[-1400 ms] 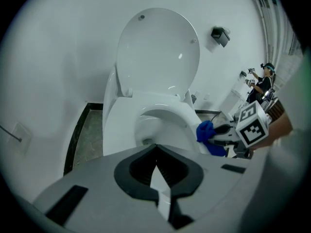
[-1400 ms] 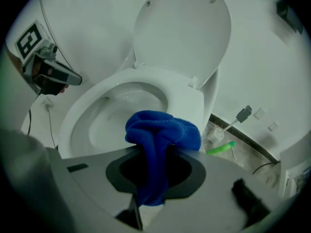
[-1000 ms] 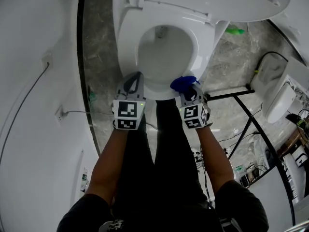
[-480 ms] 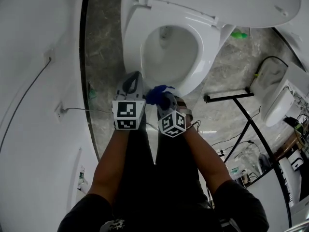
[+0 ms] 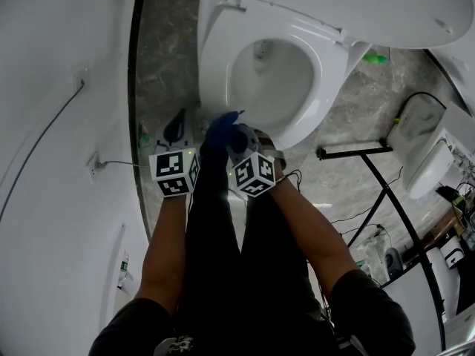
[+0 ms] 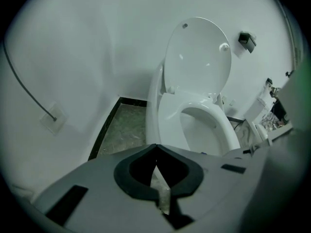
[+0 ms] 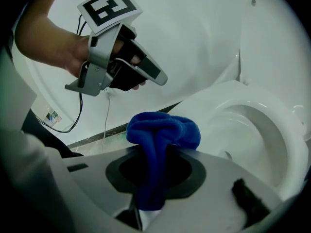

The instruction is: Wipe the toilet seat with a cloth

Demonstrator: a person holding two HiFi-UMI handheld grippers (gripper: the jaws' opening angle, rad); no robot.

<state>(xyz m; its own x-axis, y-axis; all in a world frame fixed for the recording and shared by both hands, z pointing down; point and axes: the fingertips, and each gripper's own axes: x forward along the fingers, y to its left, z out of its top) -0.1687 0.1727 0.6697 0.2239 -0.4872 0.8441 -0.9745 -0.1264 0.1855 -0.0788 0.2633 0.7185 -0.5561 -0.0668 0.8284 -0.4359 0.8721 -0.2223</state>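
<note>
Two grippers work at the front-left of the toilet.

Right gripper (image 7: 154, 152): jaws pinch a bunched blue cloth (image 7: 164, 130), and a wad of it bulges past the tips. From the head view, the cloth lies at the front-left edge of the toilet seat (image 5: 332, 80); actual contact cannot be confirmed.

Left gripper (image 6: 156, 148): jaws pressed together, nothing between them. It is held just left of the right gripper, over the grey stone floor (image 5: 159, 65) beside the bowl.

Lid (image 5: 349, 6) stands raised, with the seat down.
</note>
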